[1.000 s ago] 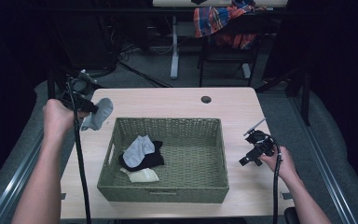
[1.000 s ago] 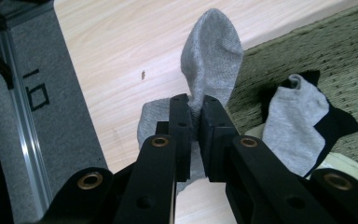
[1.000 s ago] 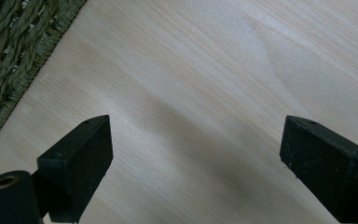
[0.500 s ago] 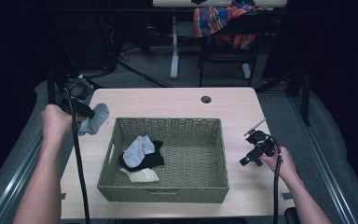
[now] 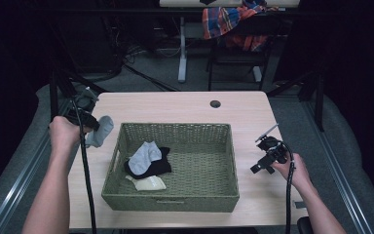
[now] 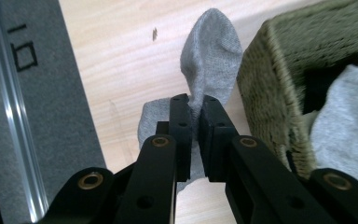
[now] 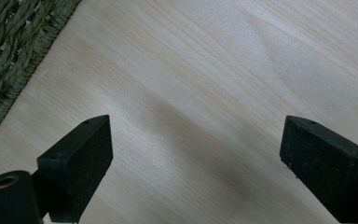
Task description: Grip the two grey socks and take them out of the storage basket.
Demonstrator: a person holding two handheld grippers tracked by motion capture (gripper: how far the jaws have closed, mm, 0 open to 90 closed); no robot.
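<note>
The grey sock (image 6: 210, 60) hangs pinched between my left fingers (image 6: 182, 135), which press together on its cloth so that only a thin fold shows between them. Its rounded end stands up beyond my fingertips, and a loose flap spills out on the other side of them, over the pale wooden table (image 6: 121, 60). In the high view my left gripper (image 5: 90, 123) holds this sock (image 5: 101, 130) just outside the left wall of the woven basket (image 5: 175, 197), above the tabletop. The basket's corner (image 6: 270, 84) sits close beside my closed fingers, and inside it lie a light grey sock (image 5: 144, 157), a black sock (image 5: 157, 166) under it, and a cream sock (image 5: 147, 183) nearer to me. My right gripper (image 5: 256, 168) is on the far side of the basket, well apart from the sock, its fingers (image 7: 77, 168) spread wide over bare wood with nothing between them.
</note>
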